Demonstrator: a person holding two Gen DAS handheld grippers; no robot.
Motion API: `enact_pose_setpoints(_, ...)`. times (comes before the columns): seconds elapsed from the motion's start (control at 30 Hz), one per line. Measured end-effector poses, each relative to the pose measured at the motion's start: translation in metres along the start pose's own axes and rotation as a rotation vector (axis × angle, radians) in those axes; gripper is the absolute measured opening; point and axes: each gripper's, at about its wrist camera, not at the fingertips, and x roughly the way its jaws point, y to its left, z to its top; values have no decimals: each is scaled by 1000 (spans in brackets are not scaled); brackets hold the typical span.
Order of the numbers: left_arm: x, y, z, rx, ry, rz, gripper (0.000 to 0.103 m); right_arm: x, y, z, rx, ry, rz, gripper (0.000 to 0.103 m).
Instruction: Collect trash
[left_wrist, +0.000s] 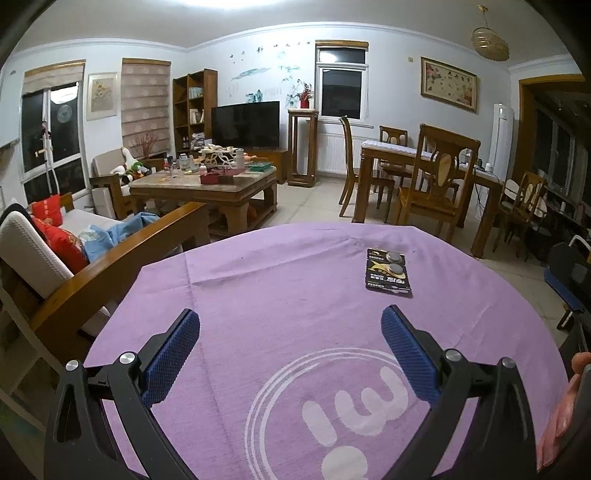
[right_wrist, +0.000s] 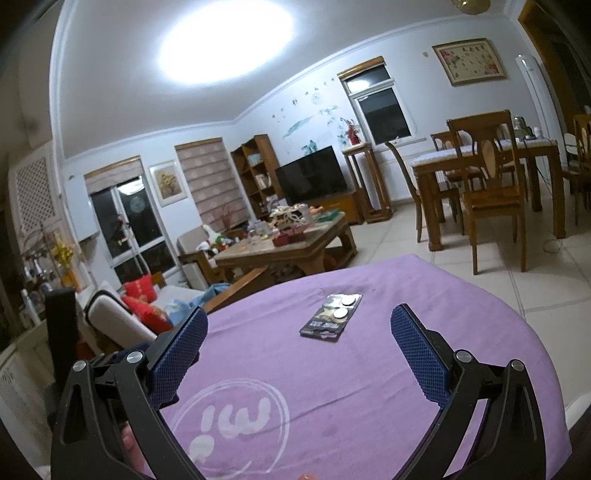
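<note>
So: only trash in sight is the battery card, a flat blister pack with 2 coin cells, lying on the purple cloth of the bench, toward the far edge. Left gripper and right gripper both hover short of it, jaws spread wide, nothing held.

Step in hand, I'd say: reach and pick the card. It's thin and flat, so a straight top pinch likely slips. Better to come in low, 1 finger against a long edge, and close across the narrow width. Watch for snagging the cloth.

View differences: right wrist has the card nearly centred between its fingers; left wrist sees it off to the right. Left wrist shows print on the card, too small to read reliably. No bin in either view.
</note>
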Motion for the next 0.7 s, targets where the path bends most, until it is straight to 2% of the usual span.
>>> enact_pose_setpoints(0.37, 0, 0, 1, -7, -4, 4, 98, -2, -3, -2, 3, 3, -2, 98)
enact_pose_setpoints(0.5, -5, -2, 2, -14, -16, 31, 98, -2, -2, -4, 5, 4, -4, 98)
enact_pose_setpoints(0.7, -8, -4, 5, -18, -17, 19, 98, -5, -4, -8, 12, 5, -7, 98)
